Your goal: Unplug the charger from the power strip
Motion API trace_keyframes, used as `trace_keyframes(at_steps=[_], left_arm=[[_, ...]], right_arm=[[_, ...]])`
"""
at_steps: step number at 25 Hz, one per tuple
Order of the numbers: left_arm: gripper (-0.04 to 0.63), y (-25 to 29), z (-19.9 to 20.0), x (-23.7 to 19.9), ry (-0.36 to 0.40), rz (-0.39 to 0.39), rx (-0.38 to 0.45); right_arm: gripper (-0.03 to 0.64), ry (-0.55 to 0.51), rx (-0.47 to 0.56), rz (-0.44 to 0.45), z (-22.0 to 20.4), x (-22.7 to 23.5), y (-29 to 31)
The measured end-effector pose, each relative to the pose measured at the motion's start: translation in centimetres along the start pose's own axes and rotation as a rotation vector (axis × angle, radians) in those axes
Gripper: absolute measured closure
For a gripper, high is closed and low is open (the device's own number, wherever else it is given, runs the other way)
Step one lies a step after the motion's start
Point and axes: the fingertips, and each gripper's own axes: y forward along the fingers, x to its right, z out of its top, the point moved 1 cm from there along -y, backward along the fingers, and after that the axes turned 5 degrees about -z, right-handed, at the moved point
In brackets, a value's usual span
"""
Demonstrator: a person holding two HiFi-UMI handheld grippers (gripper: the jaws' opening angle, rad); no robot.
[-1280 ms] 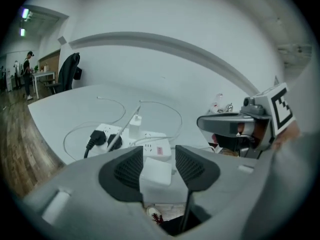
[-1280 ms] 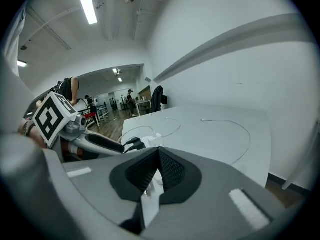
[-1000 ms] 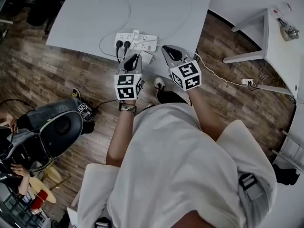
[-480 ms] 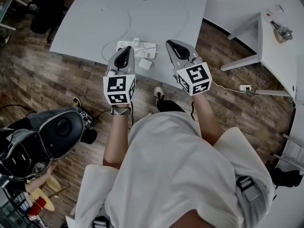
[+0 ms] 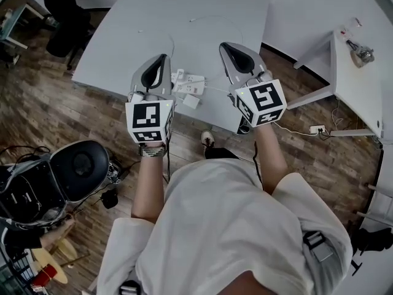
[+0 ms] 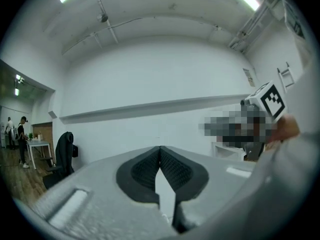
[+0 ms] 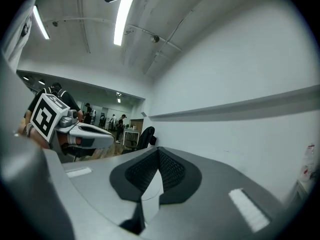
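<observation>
holding level above the worktop [image 5: 110,42], left tongs [image 5: 161,60] and right tongs [image 5: 228,47] both closed, empty. charger [image 5: 191,101] lies just beside power strip [image 5: 195,86], apparently unplugged; task looks done.

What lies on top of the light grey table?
A white power strip, a small white charger block and a thin white cable. The left gripper covers the strip's left end.

Grey table [image 5: 202,17]; black chair [image 5: 64,5] near it; dark bag [image 5: 73,171], possibly backpack, on floor [image 5: 37,103].
</observation>
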Motion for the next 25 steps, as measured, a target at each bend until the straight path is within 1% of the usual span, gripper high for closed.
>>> trace_keyframes(at_steps=[4, 8, 11, 16, 25], left_arm=[[0.591, 0.1, 2.9, -0.1, 0.062, -0.009, 0.020], [0.591, 0.5, 4.3, 0.0, 0.113, -0.017, 0.035], [0.591, -0.4, 4.2, 0.2, 0.113, -0.022, 0.032], [0.591, -0.7, 3.4, 0.4, 0.111, -0.027, 0.011], [0.591, -1.8, 3.7, 0.4, 0.113, -0.024, 0.008]], right_arm=[[0.616, -0.019, 0.021, 0.004, 1.6, 0.0, 0.0], [0.615, -0.025, 0.030, -0.003, 2.3, 0.2, 0.5], [0.615, -0.028, 0.025, -0.004, 2.5, -0.6, 0.1], [0.615, -0.017, 0.008, -0.011, 1.9, -0.6, 0.1], [0.616, -0.011, 0.015, 0.007, 2.4, -2.1, -0.4]])
